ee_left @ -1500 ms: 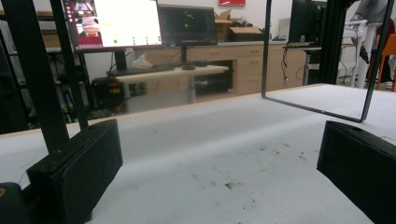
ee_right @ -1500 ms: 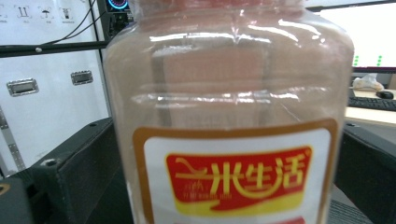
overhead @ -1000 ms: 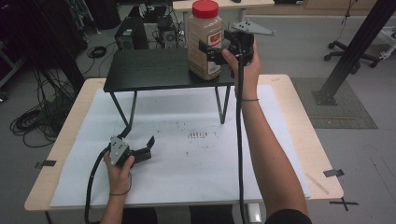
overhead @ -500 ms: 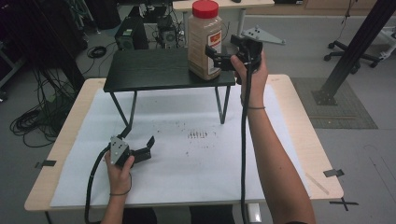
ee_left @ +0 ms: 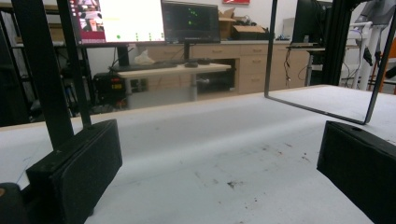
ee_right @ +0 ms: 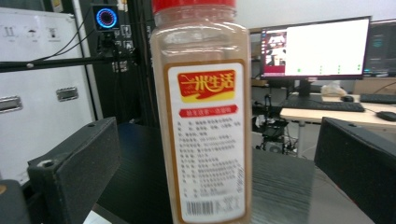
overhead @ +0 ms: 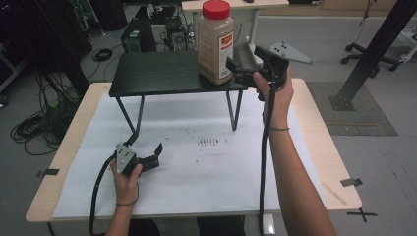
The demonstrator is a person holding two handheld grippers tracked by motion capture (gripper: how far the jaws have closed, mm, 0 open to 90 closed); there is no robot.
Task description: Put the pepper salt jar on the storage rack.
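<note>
Jar (overhead: 215,42) stands upright on black stand (overhead: 162,73), ungrasped. Right gripper (overhead: 239,73), jaws wide, sits at its 3 o'clock; closing remains. Left gripper (overhead: 150,161) rests wide.

Right arm extended forward, its hand (overhead: 275,91) raised and gripping the right gripper (overhead: 237,69), jaws spread wide and level, pointing left. Left forearm short in view, its hand (overhead: 126,179) low, holding the left gripper (overhead: 156,156), jaws parted, pointing right.
</note>
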